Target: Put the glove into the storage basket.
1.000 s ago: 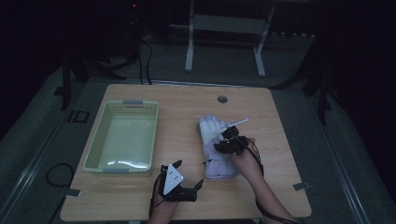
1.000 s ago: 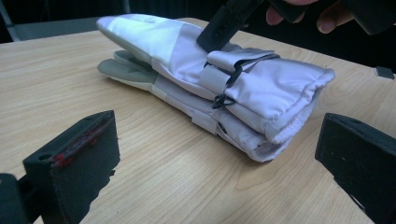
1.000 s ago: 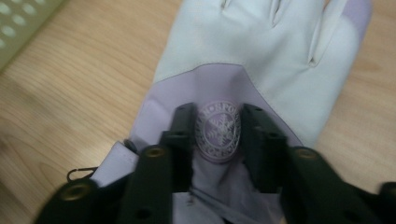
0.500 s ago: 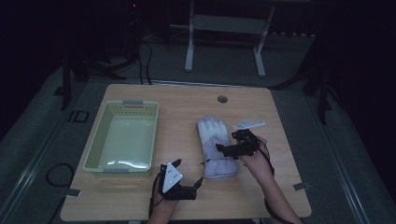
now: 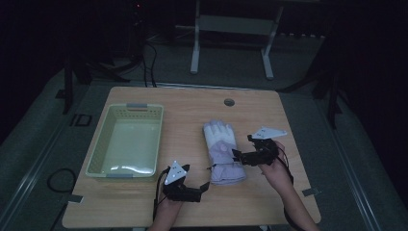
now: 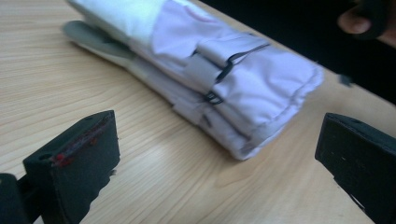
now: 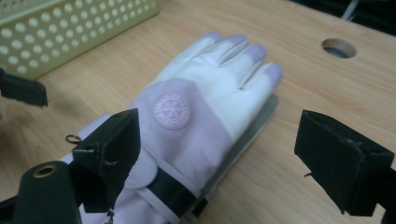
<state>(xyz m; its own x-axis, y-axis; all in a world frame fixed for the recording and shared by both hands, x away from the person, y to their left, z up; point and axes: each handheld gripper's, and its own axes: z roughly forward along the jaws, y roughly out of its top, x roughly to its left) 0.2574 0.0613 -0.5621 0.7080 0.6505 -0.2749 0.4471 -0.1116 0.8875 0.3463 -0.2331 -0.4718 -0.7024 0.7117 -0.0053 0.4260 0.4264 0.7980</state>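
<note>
The glove [image 5: 222, 152] lies flat at the centre of the high view on the wooden surface [image 5: 192, 103]. The right gripper view shows its round badge; the left gripper view shows a second glove stacked beneath. The right claw [image 5: 239, 157] — jaws just opened, released — sits at its wrist; the left claw [image 5: 206, 186] gapes near the cuff. A green basket [image 5: 99, 149] stands left.

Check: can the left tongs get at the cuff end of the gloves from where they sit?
Probably yes. The left tongs stand open beside the cuff end of the gloves, with bare table between them. The right tongs, also open, hover farther up the gloves, clear of the cuff.
</note>
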